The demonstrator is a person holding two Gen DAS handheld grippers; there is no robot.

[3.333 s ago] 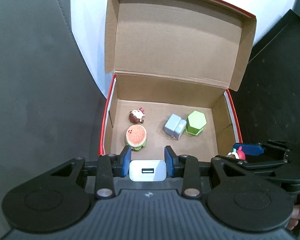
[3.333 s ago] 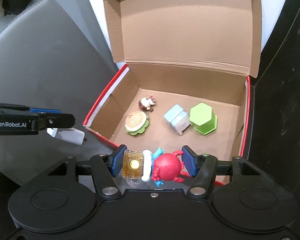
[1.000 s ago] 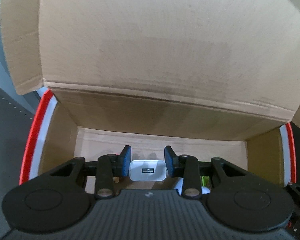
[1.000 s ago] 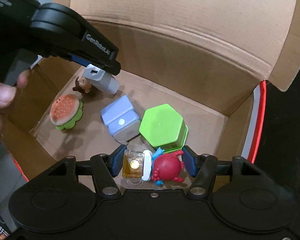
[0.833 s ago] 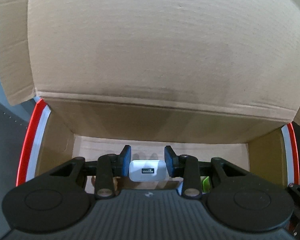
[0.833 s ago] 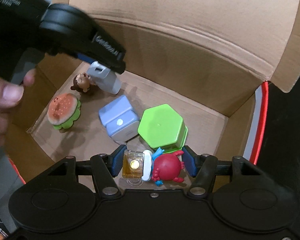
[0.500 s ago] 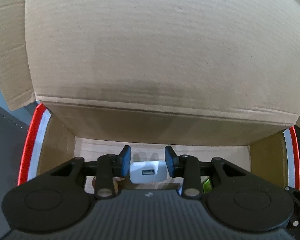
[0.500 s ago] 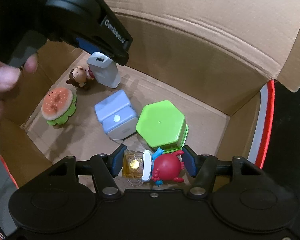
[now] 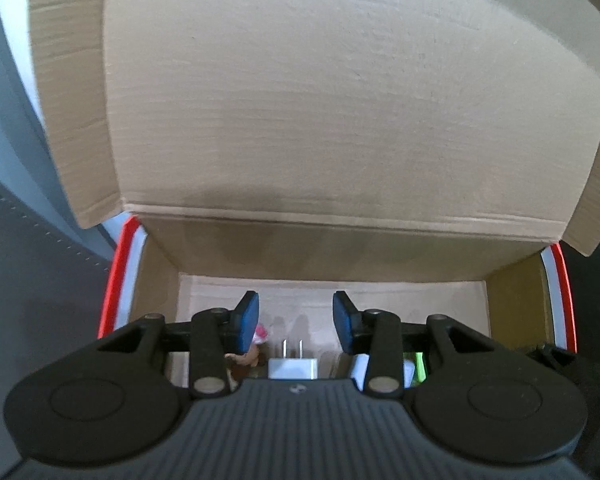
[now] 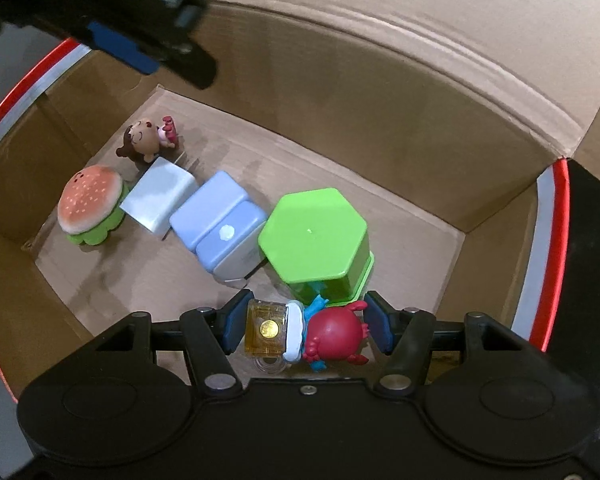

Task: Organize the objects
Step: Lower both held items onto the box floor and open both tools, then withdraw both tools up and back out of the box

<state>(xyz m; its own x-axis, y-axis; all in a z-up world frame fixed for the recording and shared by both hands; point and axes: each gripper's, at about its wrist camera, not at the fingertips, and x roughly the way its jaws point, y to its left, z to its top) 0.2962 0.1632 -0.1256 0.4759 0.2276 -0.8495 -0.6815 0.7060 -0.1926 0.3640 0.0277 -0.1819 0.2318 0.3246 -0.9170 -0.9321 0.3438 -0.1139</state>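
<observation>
Released a moment ago, the white plastic wall charger (image 10: 158, 196) now lies in the open cardboard box (image 10: 380, 120), between burger toy (image 10: 90, 204) and pale-blue case (image 10: 220, 224); left tongs (image 9: 296, 322), just opened, stand empty above it. Right tongs (image 10: 306, 328) grip the red crab figurine (image 10: 334, 336), likely next to go in.

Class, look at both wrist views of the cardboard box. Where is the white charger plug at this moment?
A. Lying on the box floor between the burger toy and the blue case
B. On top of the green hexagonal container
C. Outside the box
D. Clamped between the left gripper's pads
A: the white charger plug lies on the box floor between the burger toy and the blue case, clear of the open left gripper.
</observation>
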